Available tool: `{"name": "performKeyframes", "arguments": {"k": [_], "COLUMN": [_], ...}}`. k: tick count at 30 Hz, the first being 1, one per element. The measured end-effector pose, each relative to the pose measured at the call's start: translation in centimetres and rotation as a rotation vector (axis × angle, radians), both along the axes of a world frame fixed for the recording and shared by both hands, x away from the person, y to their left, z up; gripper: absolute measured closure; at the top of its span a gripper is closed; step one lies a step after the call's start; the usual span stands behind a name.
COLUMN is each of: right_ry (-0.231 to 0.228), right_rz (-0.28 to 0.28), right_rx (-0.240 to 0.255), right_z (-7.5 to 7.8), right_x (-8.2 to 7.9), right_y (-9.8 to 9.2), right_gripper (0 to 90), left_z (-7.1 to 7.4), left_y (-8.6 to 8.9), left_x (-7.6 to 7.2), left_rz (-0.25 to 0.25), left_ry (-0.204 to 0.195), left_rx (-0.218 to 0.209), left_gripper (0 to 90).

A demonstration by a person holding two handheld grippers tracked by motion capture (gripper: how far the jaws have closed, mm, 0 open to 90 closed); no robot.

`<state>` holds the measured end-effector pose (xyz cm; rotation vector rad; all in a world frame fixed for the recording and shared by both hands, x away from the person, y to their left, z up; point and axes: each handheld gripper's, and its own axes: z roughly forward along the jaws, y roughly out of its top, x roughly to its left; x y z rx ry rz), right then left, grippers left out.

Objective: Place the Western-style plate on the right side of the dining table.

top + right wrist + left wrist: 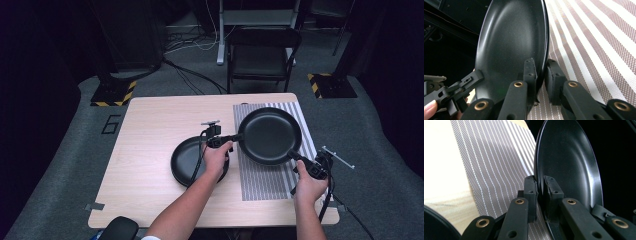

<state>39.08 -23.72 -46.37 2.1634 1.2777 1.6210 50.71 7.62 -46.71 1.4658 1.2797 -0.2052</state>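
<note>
left gripper [539, 192] clamped on black pan [571, 162] rim, striped mat [494, 162], wooden table [441, 170]

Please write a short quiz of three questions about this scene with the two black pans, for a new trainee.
1. True or false: both grippers are shut on the rim of the same pan.
2. What lies under the larger pan? A) a striped mat B) a towel C) bare wood
3. Which hand is over the smaller pan?

Key:
1. True. The left gripper and the right gripper each pinch the rim of the larger pan, at opposite sides.
2. A, the striped mat.
3. The left hand.
</note>
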Motion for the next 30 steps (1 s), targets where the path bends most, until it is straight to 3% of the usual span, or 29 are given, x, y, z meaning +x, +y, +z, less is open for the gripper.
{"name": "performKeyframes", "arguments": {"k": [10, 14, 18, 21, 30], "right_ry": [0.010, 0.023, 0.057, 0.066, 0.100], "right_rz": [-0.004, -0.001, 0.002, 0.002, -0.009], "right_rx": [0.015, 0.024, 0.057, 0.038, 0.043], "right_z": [0.3, 0.3, -0.2, -0.5, -1.5], "right_x": [1.6, 2.3, 3.1, 3.4, 4.0], "right_y": [-0.5, -0.9, -1.2, -1.2, -1.2], "right_gripper": [80.0, 80.3, 80.4, 80.3, 80.4], "left_z": [0.6, 0.5, 0.2, -0.4, -1.5], "left_y": [-0.8, -1.1, -1.2, -1.3, -1.6], "left_x": [1.5, 2.1, 2.6, 3.1, 3.5], "left_rz": [0.016, 0.019, 0.024, 0.029, 0.031], "left_ry": [-0.001, 0.016, 0.029, 0.049, 0.073], "left_rx": [0.008, 0.018, 0.030, 0.034, 0.057], "left_gripper": [81.9, 81.8, 81.8, 81.9, 81.5]}}
